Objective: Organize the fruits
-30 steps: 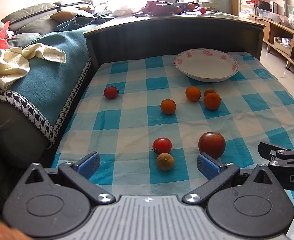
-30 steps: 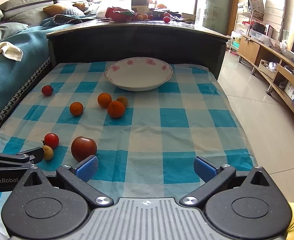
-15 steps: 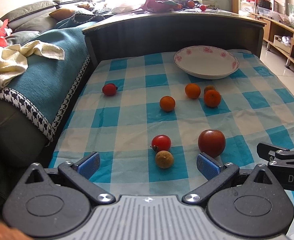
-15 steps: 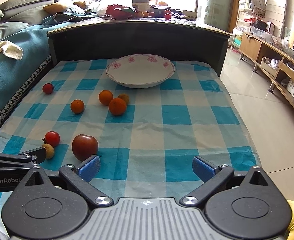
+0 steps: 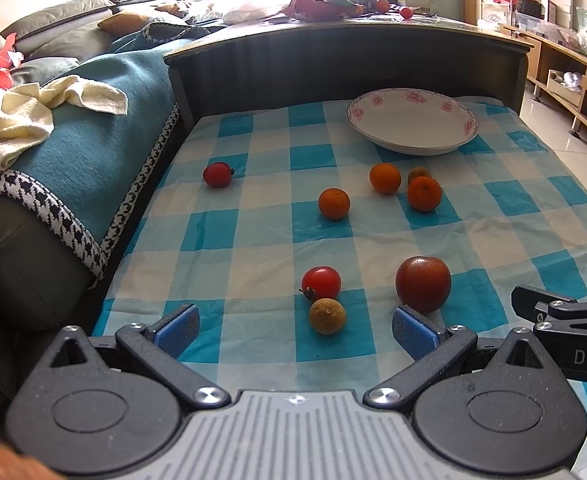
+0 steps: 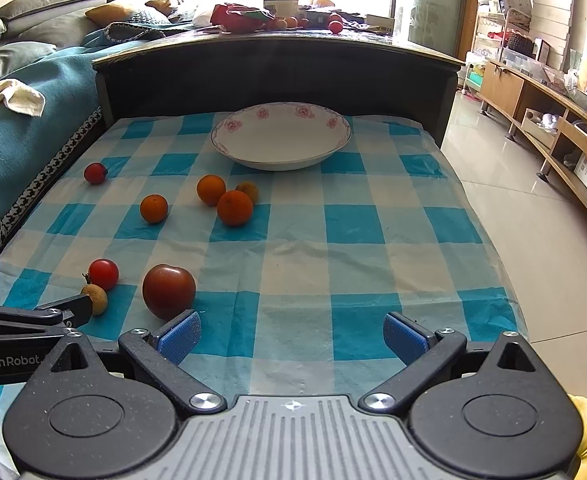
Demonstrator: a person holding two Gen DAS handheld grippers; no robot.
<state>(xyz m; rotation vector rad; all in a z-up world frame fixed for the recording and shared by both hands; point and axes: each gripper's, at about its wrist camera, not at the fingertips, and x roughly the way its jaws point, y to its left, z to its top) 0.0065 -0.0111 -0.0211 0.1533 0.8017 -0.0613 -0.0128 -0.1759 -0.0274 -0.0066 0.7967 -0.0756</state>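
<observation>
Fruits lie loose on a blue-and-white checked cloth (image 5: 253,220). A white flowered plate (image 5: 413,120) stands at the far side, empty; it also shows in the right wrist view (image 6: 281,136). Near my left gripper (image 5: 295,330), open and empty, lie a brown longan (image 5: 327,316), a cherry tomato (image 5: 321,282) and a large dark tomato (image 5: 423,284). Three oranges (image 5: 333,203) and a second longan (image 5: 418,173) sit mid-table, a small red tomato (image 5: 217,175) far left. My right gripper (image 6: 291,336) is open and empty, the dark tomato (image 6: 168,290) just beyond its left finger.
A dark raised headboard-like edge (image 6: 277,64) rises behind the plate, with clutter on top. A sofa with a teal throw and a cream towel (image 5: 33,116) borders the left. The table's right edge drops to a tiled floor (image 6: 533,220) with wooden shelving beyond.
Both grippers have edged slightly back and lower over the near table edge, so the fruits sit a little farther up in view. Nothing was grasped.
</observation>
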